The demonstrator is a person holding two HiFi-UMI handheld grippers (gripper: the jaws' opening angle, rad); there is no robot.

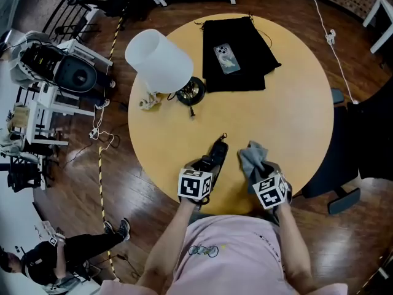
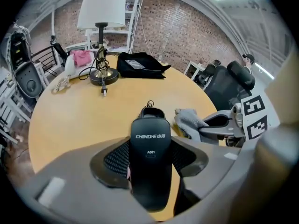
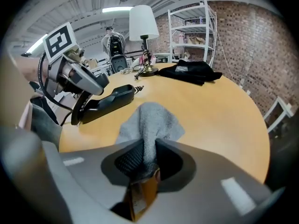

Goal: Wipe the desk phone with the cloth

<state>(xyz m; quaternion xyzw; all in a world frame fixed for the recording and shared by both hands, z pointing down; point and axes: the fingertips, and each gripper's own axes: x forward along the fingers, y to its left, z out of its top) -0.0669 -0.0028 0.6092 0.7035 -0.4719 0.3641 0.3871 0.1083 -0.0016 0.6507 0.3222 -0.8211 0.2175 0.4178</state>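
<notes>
Cloth [image 3: 148, 120], nubbly grey, fills right claw [image 3: 148, 147]; left claw [image 2: 150, 157] grips sleek handset [image 2: 149, 136].

handset [image 1: 214, 157] left of cloth [image 1: 252, 157] | lamp [image 1: 159, 60], bag [image 1: 239, 57] behind on table [image 1: 295, 109]

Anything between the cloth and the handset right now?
Nothing. The head view shows only bare round yellow wooden tabletop between the crumpled grey cloth and black plastic phone handset.
</notes>
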